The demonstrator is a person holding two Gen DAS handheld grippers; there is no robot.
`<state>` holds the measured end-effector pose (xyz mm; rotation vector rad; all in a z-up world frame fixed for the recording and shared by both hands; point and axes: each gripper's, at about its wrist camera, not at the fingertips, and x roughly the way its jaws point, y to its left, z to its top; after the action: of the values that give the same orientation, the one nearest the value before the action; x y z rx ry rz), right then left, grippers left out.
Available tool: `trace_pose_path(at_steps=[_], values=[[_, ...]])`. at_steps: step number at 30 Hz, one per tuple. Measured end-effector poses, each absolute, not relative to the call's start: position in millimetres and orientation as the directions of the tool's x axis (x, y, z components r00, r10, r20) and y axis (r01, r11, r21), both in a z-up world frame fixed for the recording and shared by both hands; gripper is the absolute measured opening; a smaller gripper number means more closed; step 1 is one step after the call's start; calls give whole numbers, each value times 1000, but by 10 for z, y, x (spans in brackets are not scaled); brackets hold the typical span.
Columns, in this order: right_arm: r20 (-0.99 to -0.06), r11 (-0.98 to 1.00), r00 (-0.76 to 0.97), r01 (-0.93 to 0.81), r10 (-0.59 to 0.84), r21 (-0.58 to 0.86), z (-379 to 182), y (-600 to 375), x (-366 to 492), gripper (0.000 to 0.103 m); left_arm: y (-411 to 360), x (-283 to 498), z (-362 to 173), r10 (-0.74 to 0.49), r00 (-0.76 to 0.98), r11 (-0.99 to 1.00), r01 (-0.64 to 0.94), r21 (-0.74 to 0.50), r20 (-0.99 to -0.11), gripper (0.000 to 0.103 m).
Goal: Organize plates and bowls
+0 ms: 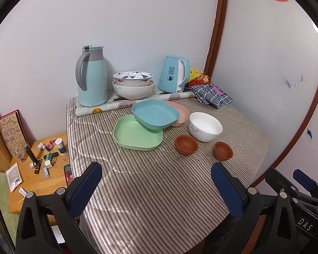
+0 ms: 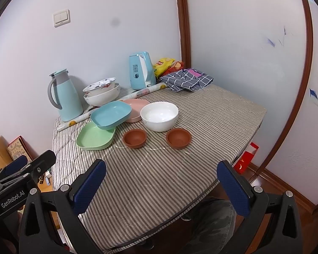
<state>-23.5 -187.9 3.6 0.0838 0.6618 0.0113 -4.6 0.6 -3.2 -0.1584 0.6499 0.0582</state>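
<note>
On the striped tablecloth lie a green plate, a blue plate resting tilted on it and on a pink plate. A white bowl stands to their right, with two small brown bowls in front. Two stacked patterned bowls stand at the back. My left gripper and right gripper are open and empty above the table's near edge.
A blue thermos jug, a blue kettle, a rolled sheet, snack bags and a checked cloth line the back. A low wooden stand with small items sits left of the table. Walls close the back and right.
</note>
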Motion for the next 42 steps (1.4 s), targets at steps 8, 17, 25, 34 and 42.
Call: trace_pose_path(at_steps=[8,17,25,34,42], values=[[-610,996,791,14,40,85,45,-1870,-240,103,12,-43,-19,0,795,984,-107,-139,-607,103],[-609,997,792,9,43,81,59,-1861,-248,103,36,-40,-29,7,803,984,-110,-137,-596,103],[-608,997,793,2,46,78,73,-1834,-234,103,61,-45,-13,-6,806,980,-112,-162,-592,103],[-608,997,793,3,47,82,109,-1809,-185,103,110,23,17,-30,785,973,-119,-198,-619,103],[-616,997,786,-7,57,83,137,-1783,-61,103,160,152,44,-10,772,977,-126,-170,-635,103]])
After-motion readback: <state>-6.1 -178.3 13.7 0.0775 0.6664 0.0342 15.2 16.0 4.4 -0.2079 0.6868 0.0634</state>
